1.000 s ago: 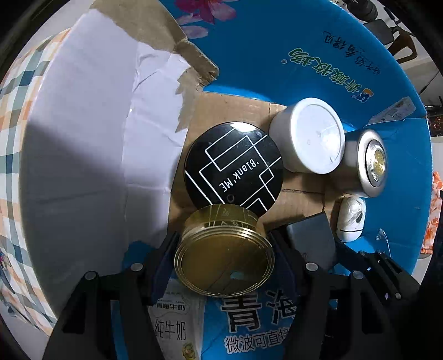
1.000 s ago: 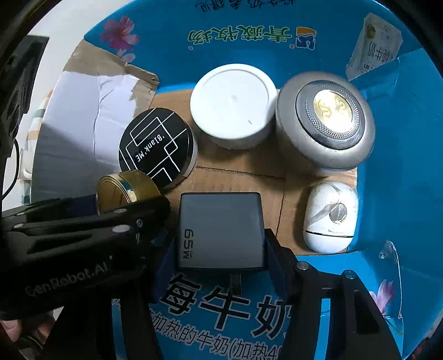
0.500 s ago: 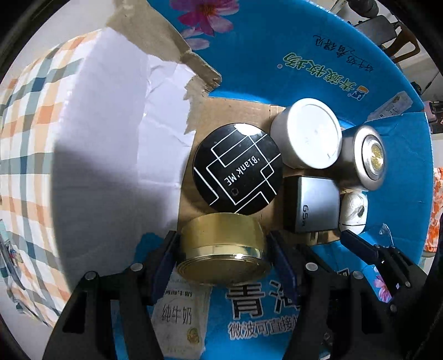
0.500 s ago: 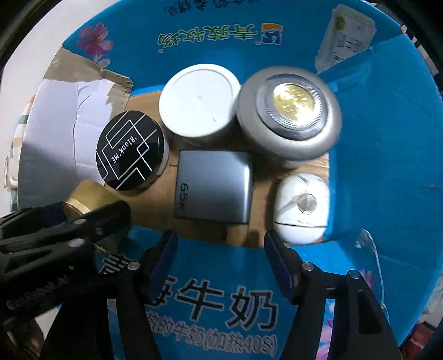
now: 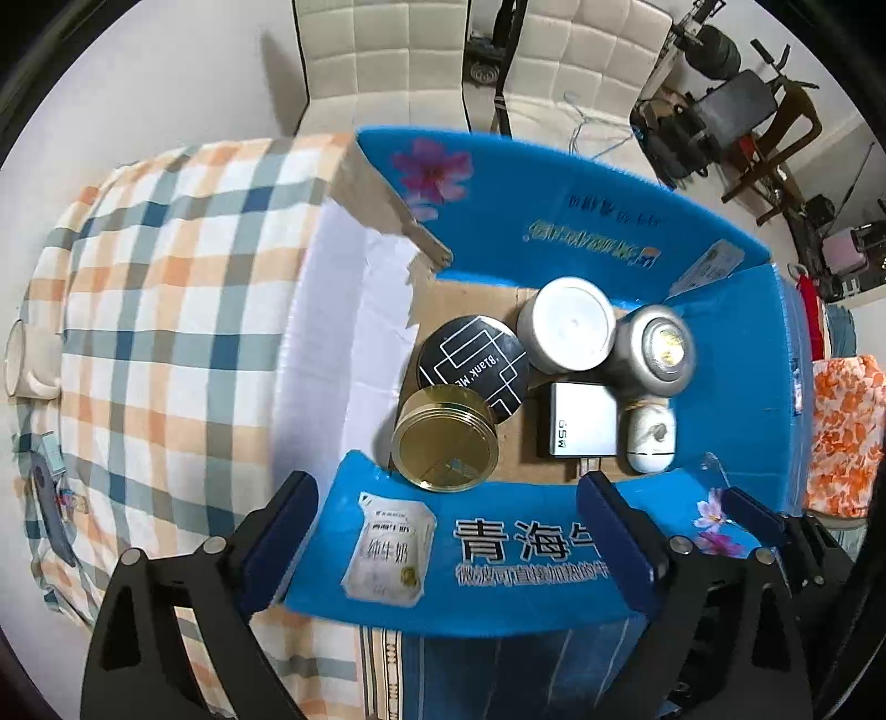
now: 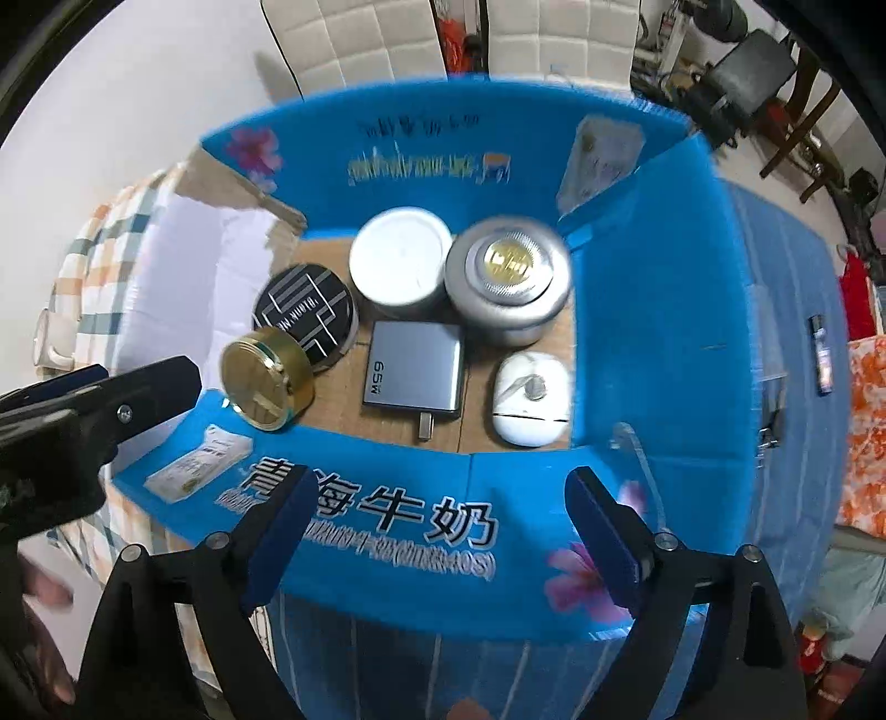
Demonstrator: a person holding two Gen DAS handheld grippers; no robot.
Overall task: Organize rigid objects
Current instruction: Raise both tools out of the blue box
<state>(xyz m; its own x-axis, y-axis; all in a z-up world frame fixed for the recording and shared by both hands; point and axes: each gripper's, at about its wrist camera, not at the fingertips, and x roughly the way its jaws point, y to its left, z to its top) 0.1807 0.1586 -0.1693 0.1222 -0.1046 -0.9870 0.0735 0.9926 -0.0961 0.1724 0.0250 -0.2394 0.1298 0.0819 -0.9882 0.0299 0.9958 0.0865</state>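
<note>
A blue cardboard box [image 5: 554,548] [image 6: 653,310] holds several items. The gold round tin [image 5: 444,438] [image 6: 266,378] leans at the box's near-left corner, beside the black round compact [image 5: 472,363] [image 6: 304,315]. A grey 65W charger [image 5: 582,419] [image 6: 414,366] lies flat in the middle. Behind it stand a white-lidded jar [image 5: 567,324] [image 6: 402,261] and a silver jar with a gold centre [image 5: 659,349] [image 6: 508,271]. A white oval case [image 5: 650,437] [image 6: 530,399] lies at the right. My left gripper [image 5: 446,534] and right gripper [image 6: 440,529] hover open above the box's near wall, holding nothing.
The box sits on a checked cloth [image 5: 166,332] next to blue striped fabric [image 6: 786,310]. A white mug [image 5: 22,360] stands at the far left. White padded chairs [image 5: 387,50] and exercise equipment [image 5: 736,105] stand behind. A small dark tube [image 6: 820,354] lies right of the box.
My left gripper let go of the gold tin, which now leans in the box. The right gripper released the charger earlier. Both grippers pulled up and back out of the box.
</note>
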